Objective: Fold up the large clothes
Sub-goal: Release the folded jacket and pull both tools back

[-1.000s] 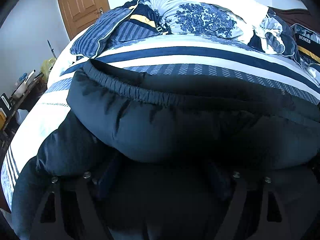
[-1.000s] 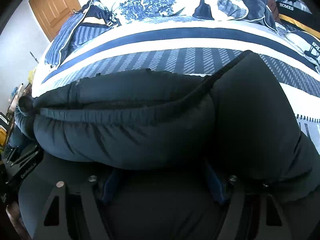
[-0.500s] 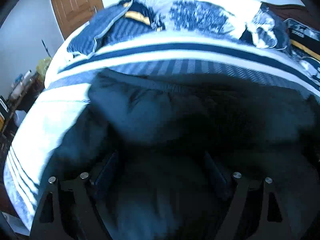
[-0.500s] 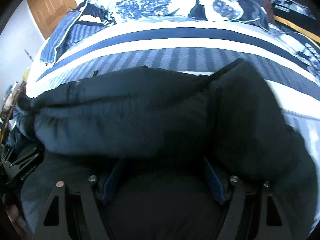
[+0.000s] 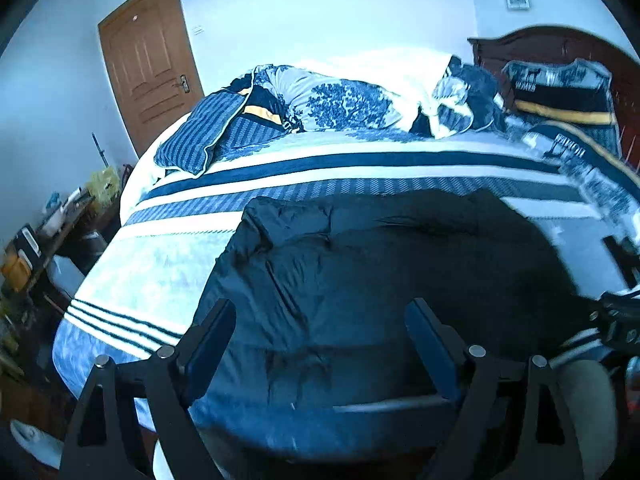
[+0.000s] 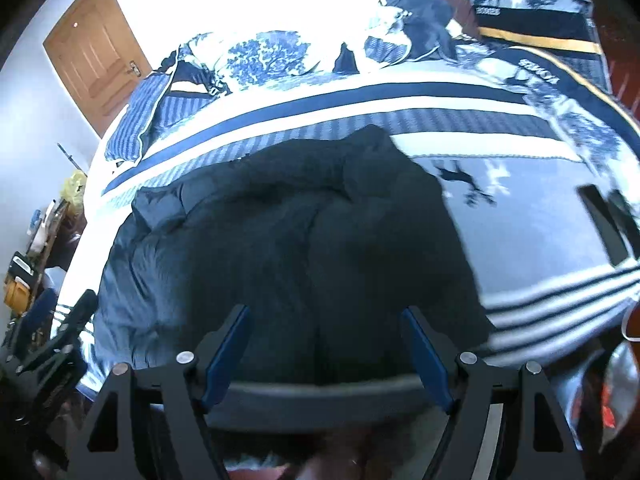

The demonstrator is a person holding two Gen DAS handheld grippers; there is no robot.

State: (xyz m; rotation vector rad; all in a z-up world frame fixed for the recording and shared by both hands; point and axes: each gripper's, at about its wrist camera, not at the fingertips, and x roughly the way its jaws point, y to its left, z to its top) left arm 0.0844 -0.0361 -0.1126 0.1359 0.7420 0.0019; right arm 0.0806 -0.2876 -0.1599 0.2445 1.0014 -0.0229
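Observation:
A dark navy padded jacket (image 5: 360,264) lies folded in a bulky heap on the striped bedspread (image 5: 160,264) near the bed's front edge. It also shows in the right wrist view (image 6: 288,236). My left gripper (image 5: 320,340) is open and empty, raised above the jacket's near part. My right gripper (image 6: 326,344) is open and empty, also above the jacket's near edge. The left gripper shows at the left of the right wrist view (image 6: 52,344). The right gripper shows at the right edge of the left wrist view (image 5: 620,320).
Rumpled blue-and-white bedding and pillows (image 5: 340,100) lie at the far side of the bed. A dark wooden headboard (image 5: 560,44) stands at the right. A brown door (image 5: 148,60) is at the back left. A cluttered side table (image 5: 36,240) stands left of the bed.
Both grippers have let go of the jacket, opened and pulled back and up. The jacket now lies flatter on the bed, folded over itself.

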